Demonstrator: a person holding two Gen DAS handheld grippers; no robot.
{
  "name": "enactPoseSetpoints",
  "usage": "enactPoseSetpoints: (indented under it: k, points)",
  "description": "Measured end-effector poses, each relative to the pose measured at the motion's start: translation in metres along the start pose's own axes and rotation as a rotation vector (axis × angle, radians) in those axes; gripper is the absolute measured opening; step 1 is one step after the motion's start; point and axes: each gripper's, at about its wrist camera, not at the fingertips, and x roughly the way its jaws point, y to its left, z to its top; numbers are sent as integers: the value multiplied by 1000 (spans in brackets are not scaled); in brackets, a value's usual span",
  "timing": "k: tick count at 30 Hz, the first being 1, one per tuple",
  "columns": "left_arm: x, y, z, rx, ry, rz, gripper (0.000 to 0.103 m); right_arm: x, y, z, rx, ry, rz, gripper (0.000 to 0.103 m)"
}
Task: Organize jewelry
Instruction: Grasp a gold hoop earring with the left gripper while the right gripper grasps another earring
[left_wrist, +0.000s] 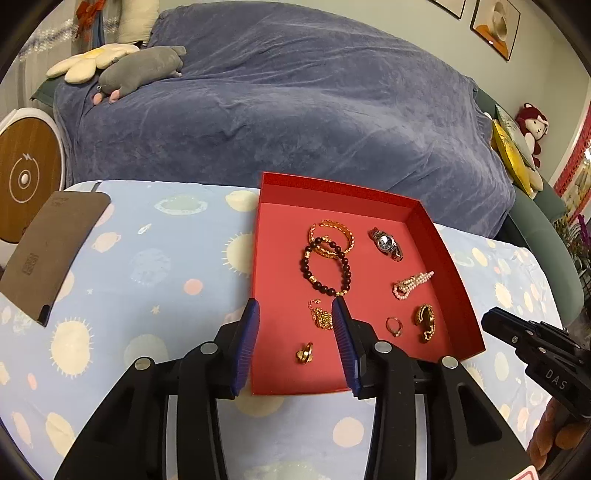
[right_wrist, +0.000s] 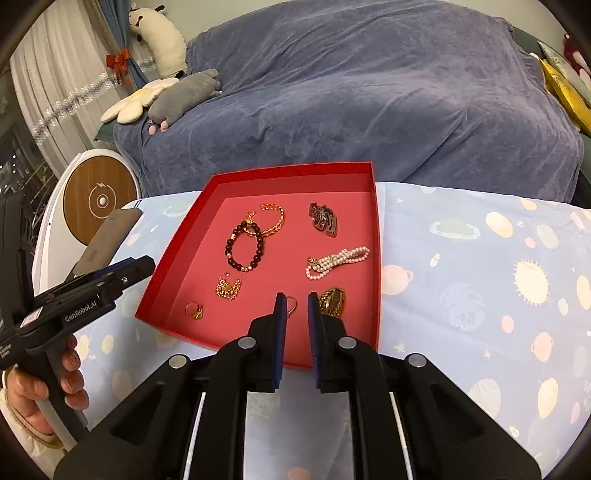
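Item: jewellery, loose, all lying flat on the floor of a shallow red cardboard tray (left_wrist: 436, 221) that sat on my surface, a top draped in a pale blue cloth printed with suns and planets (left_wrist: 147, 258).

Contents: a dark red beaded bracelet with gold spacers (left_wrist: 325, 269), overlapping a gold chain-link bangle (left_wrist: 338, 234) at the tray's far middle; a silver wristwatch (left_wrist: 386, 243) to their right; a doubled strand of pink and white pearls (left_wrist: 412, 284) nearer me, its long axis slanting up toward the right wall; a gold and dark clip-like ornament (left_wrist: 424, 321) by the right wall; a thin gold ring (left_wrist: 393, 326) just beside it; a small heap of gold chain (left_wrist: 321, 317); a chunky gold ring (left_wrist: 304, 352) nearest the front edge.

My left gripper (left_wrist: 295, 308) hung over the tray's near-left part, partly spread and empty, the gold chain heap showing between its blue pads, apart from both, and the chunky ring lower in the same gap.

My right gripper (right_wrist: 295, 297) hovered over the near-right part, its pads showing only a narrow gap with nothing in it; the thin ring peeped out just beyond the left tip, the clip-like ornament just beyond the right.

Judgement: chain heap and chunky ring fell to my left hand, thin ring, ornament and pearls to my right.
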Motion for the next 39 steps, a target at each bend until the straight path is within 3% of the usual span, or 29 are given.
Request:
enactPoseSetpoints:
  k: [7, 9, 17, 26, 35, 39]
  points:
    - [-29, 8, -28, -22, 24, 4, 40, -17, -2, -36, -5, 45, 12, 12]
    - [-35, 4, -36, -12, 27, -3, 46, -20, -1, -47, -2, 57, 21, 12]
    - [-41, -30, -78, 91, 83, -51, 52, -39, 0, -72, -41, 71, 22, 12]
    - [-29, -60, -131, 212, 189, -77, 52, -45, -9, -85, -49, 84, 6, 12]
    - [-13, -75, -156, 273, 235, -65, 52, -39, -5, -91, -63, 109, 4, 12]
    - [-11, -77, -160, 288, 232, -57, 41, -37, -4, -92, -63, 116, 3, 12]
